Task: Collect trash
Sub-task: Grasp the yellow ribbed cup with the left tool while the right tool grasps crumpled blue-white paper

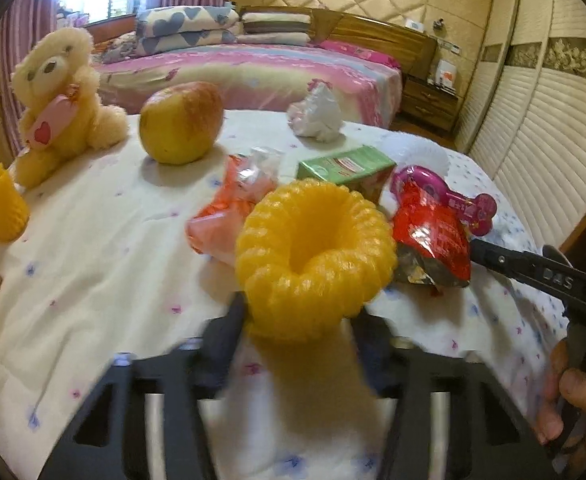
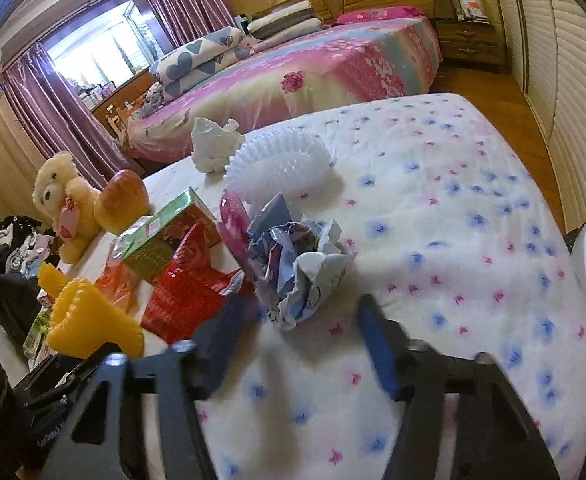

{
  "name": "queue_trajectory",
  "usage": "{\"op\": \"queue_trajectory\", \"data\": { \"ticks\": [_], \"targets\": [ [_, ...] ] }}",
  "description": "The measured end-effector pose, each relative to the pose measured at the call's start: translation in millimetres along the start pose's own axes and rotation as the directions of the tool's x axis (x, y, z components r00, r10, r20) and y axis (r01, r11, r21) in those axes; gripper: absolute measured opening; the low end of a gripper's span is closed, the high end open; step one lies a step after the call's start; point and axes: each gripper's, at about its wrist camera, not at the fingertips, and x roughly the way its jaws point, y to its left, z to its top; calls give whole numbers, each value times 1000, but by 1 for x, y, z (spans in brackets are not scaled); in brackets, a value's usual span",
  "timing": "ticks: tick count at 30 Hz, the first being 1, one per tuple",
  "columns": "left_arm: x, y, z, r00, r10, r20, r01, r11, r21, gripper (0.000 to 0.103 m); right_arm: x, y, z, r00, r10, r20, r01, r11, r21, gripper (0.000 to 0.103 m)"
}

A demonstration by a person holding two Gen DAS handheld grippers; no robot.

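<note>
Your left gripper (image 1: 299, 320) pinches a yellow foam fruit net (image 1: 315, 260), held low at frame centre above the floral tablecloth (image 1: 93, 280). Your right gripper (image 2: 299, 324) is spread, its fingers flanking a crumpled blue-and-white wrapper (image 2: 297, 256) at frame centre, beside a red foil packet (image 2: 191, 288).

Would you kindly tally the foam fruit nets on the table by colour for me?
Yellow: 2 (held yellow net in the left claw; spare yellow net at far left)
White: 1 (white net)
Total: 3
</note>
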Motion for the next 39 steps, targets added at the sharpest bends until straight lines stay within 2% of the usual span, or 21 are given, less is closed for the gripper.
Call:
{"op": "queue_trajectory", "data": {
  "ticks": [2, 6, 16, 23, 34, 39],
  "targets": [
    [-1, 0, 0, 1000, -8, 10, 8, 1000, 8, 33, -1, -2, -2, 1000, 5, 0, -5, 1000, 2, 14],
    [-8, -1, -4, 999, -37, 20, 37, 999, 21, 31, -16, -8, -8, 1000, -7, 23, 7, 1000, 2, 11],
    [-30, -26, -17, 992, -125, 13, 124, 990, 65, 30, -63, -40, -29, 997, -22, 74, 18, 998, 58, 10],
    [-37, -51, -23, 987, -161, -2, 160, 981, 107, 30, -90, -54, -38, 994, -36, 104, 29, 997, 71, 10],
    [-32, -93, -25, 978, -207, -40, 210, 965, 160, 30, -117, -72, -52, 989, -67, 129, 57, 995, 85, 10],
    [-25, -114, -24, 973, -225, -57, 231, 954, 188, 30, -133, -92, -57, 985, -93, 149, 76, 990, 118, 10]
  ]
}}
